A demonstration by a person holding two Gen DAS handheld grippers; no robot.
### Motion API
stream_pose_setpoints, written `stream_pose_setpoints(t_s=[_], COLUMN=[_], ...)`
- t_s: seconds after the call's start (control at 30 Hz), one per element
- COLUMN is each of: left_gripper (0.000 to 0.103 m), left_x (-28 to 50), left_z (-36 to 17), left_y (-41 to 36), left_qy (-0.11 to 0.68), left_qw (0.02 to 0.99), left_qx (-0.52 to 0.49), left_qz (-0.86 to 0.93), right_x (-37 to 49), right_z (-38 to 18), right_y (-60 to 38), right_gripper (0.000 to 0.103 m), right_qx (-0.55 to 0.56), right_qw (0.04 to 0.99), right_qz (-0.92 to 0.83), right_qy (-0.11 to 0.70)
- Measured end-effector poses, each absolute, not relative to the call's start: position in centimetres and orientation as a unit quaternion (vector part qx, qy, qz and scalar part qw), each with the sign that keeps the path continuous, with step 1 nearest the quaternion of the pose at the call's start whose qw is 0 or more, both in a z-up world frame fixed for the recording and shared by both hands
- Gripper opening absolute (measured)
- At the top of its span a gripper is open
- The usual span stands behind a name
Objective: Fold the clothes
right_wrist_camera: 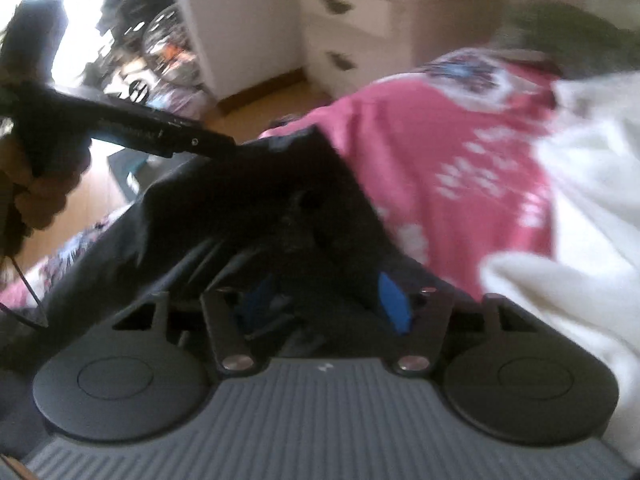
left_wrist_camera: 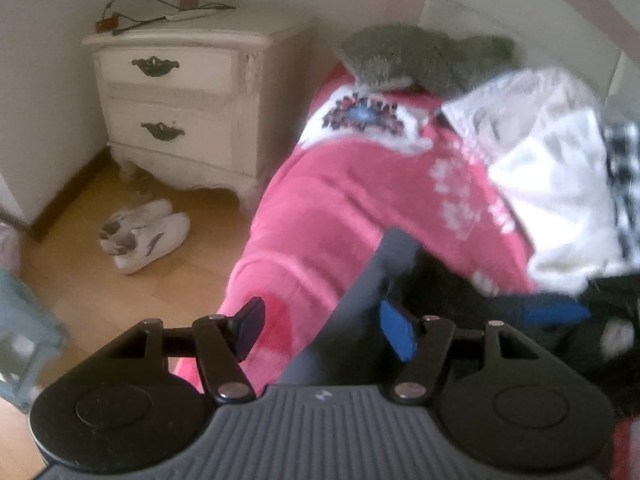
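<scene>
Dark garment point(right_wrist_camera: 248, 200) lies rumpled on the pink-covered bed point(left_wrist_camera: 320, 208); soft, limp, light, so pinch a hem edge; left gripper point(left_wrist_camera: 324, 330) fingers apart, empty; right gripper point(right_wrist_camera: 320, 304) fingers spread, cloth between, grip unclear.

Pink blanket point(left_wrist_camera: 332, 200) with white snowflakes, black garment point(right_wrist_camera: 248, 200), white nightstand point(left_wrist_camera: 176, 96)

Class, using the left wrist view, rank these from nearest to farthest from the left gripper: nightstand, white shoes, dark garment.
1. Dark garment, between the left gripper fingers.
2. White shoes, on the floor, left.
3. Nightstand, against the back wall.
</scene>
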State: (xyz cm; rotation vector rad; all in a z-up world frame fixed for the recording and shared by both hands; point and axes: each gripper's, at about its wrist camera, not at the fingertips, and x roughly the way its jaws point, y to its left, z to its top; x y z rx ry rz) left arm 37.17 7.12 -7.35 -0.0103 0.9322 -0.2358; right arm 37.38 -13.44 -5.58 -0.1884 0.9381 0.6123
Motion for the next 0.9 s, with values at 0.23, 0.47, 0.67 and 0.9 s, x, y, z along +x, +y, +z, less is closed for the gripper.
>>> stream_pose_setpoints(t_s=[0.23,0.47,0.67,0.9], left_gripper=[0.049,0.021,0.009,0.010], left_x=[35.2,34.5,34.5,35.2], left_z=[-9.5,-10.7,-9.6,-8.6], left_y=[5.1,4.8,5.7,6.5], left_qy=[0.472,0.470,0.462,0.461], left_qw=[0.867,0.868,0.877,0.881], left_qx=[0.108,0.135,0.107,0.071], left_qz=[-0.118,-0.092,-0.079,-0.077], right_x=[40.4,38.7,38.8,40.8], right_z=[-9.0,-6.4,-4.9,-3.4], right_y=[-11.3,-11.2,-11.6,-12.5], right_gripper=[0.036,0.002,0.000,0.000], right_qx=[-0.094,-0.122,-0.141,-0.116], right_qw=[0.817,0.842,0.866,0.881], right_qz=[0.296,0.278,0.249,0.233], right_qy=[0.485,0.446,0.411,0.395])
